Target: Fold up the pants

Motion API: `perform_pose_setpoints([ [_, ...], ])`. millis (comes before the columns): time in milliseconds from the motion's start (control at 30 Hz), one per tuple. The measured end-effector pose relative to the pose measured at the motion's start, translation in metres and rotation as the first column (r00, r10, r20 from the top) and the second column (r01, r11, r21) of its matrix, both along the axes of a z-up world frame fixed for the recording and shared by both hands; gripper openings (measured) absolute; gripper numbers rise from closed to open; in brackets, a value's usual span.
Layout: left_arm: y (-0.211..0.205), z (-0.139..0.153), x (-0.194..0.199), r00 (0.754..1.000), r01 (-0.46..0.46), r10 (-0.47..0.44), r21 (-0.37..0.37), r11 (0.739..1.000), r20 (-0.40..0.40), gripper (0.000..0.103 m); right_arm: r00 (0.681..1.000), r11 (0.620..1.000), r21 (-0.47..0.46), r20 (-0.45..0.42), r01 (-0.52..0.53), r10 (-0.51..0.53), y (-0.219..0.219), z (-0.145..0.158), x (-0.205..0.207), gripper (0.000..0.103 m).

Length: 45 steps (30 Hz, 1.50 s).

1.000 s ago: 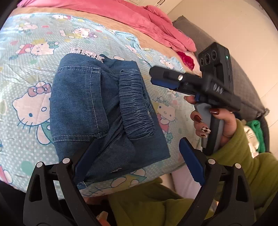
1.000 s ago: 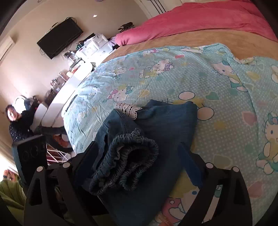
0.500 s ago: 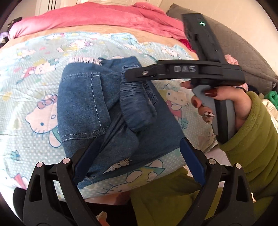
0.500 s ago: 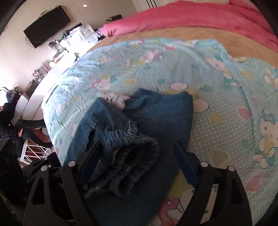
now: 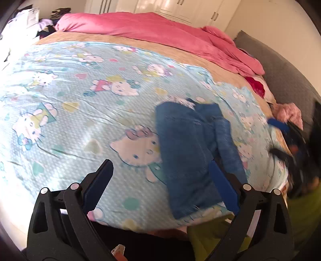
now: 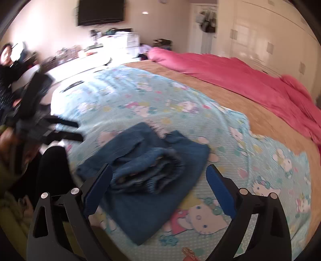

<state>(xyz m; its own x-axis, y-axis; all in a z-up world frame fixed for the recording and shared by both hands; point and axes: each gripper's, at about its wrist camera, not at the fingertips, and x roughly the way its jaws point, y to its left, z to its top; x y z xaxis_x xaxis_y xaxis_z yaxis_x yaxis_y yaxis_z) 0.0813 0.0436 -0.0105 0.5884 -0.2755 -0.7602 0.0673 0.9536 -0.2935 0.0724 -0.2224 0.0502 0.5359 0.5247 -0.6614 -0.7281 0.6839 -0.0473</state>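
Note:
The blue denim pants [image 5: 192, 148] lie folded in a compact bundle on the light blue cartoon-cat sheet [image 5: 80, 112], near the bed's front edge. In the right wrist view the pants [image 6: 152, 170] show a rolled elastic waistband on top. My left gripper [image 5: 160, 184] is open and empty, above the sheet just left of the bundle. My right gripper [image 6: 158, 186] is open and empty, raised above the bundle. The right gripper shows blurred at the right edge of the left wrist view [image 5: 291, 140]. The left gripper shows blurred at the left of the right wrist view [image 6: 50, 128].
A pink duvet [image 5: 160, 34] is bunched along the far side of the bed, over a tan blanket [image 6: 250, 104]. A grey headboard [image 5: 280, 80] stands at the right. A person [image 6: 8, 60], a desk and a wall TV [image 6: 100, 12] are across the room.
Both grippers have pulled back and apart from the folded pants. The left gripper swung left, so the bundle now sits to its right. The right gripper rose and drew away. The pants stayed put.

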Motion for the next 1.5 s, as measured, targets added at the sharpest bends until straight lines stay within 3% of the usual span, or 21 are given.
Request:
perform_pose_setpoints([
  [233,0.002,-0.002,0.030,0.999,0.010,-0.012,-0.036,0.999,-0.053,0.066,0.971,0.971,-0.020,0.013,-0.238,0.238,0.042,-0.006,-0.045,0.090],
  [267,-0.001,-0.003,0.034,0.998,0.020,-0.022,-0.034,0.999,-0.059,0.060,0.967,0.966,-0.031,0.009,-0.256,0.256,0.049,-0.009,-0.047,0.086],
  [333,-0.008,-0.007,0.043,0.997,0.043,-0.044,-0.024,0.999,-0.070,0.053,0.956,0.955,-0.054,0.013,-0.291,0.292,0.061,-0.015,-0.050,0.069],
  [433,-0.016,-0.011,0.051,0.994,0.058,-0.059,-0.018,0.998,-0.090,0.045,0.937,0.934,-0.088,0.005,-0.347,0.348,0.075,-0.026,-0.051,0.061],
  [567,-0.028,-0.016,0.063,0.990,0.088,-0.090,-0.022,0.996,-0.109,0.045,0.917,0.907,-0.144,-0.012,-0.396,0.398,0.094,-0.041,-0.043,0.043],
  [700,-0.042,-0.029,0.074,0.983,0.117,-0.118,-0.016,0.993,-0.143,0.045,0.892,0.874,-0.182,-0.053,-0.451,0.449,0.106,-0.058,-0.036,0.009],
  [800,-0.048,-0.045,0.081,0.977,0.123,-0.121,0.000,0.992,-0.174,0.045,0.873,0.863,-0.138,-0.131,-0.486,0.470,0.102,-0.060,-0.035,0.004],
  [933,-0.047,-0.051,0.082,0.978,0.115,-0.116,-0.015,0.993,-0.174,0.045,0.876,0.875,-0.112,-0.171,-0.471,0.450,0.093,-0.068,-0.035,0.004],
  [1067,-0.047,-0.051,0.081,0.980,0.113,-0.113,-0.010,0.994,-0.165,0.046,0.881,0.866,-0.196,-0.218,-0.460,0.419,0.100,-0.097,-0.045,0.003],
  [1133,-0.046,-0.049,0.079,0.981,0.113,-0.112,-0.007,0.994,-0.160,0.046,0.880,0.868,-0.187,-0.227,-0.461,0.418,0.099,-0.098,-0.051,0.003],
  [1267,-0.046,-0.046,0.075,0.982,0.119,-0.117,0.002,0.993,-0.147,0.046,0.903,0.906,-0.105,-0.185,-0.409,0.387,0.088,-0.071,-0.050,0.004],
  [1333,-0.045,-0.046,0.075,0.982,0.115,-0.115,-0.004,0.993,-0.150,0.046,0.919,0.920,-0.063,-0.117,-0.386,0.378,0.080,-0.052,-0.047,0.014],
  [1500,-0.045,-0.046,0.075,0.983,0.109,-0.108,-0.006,0.994,-0.149,0.047,0.917,0.914,-0.077,-0.053,-0.399,0.396,0.088,-0.033,-0.039,0.025],
])
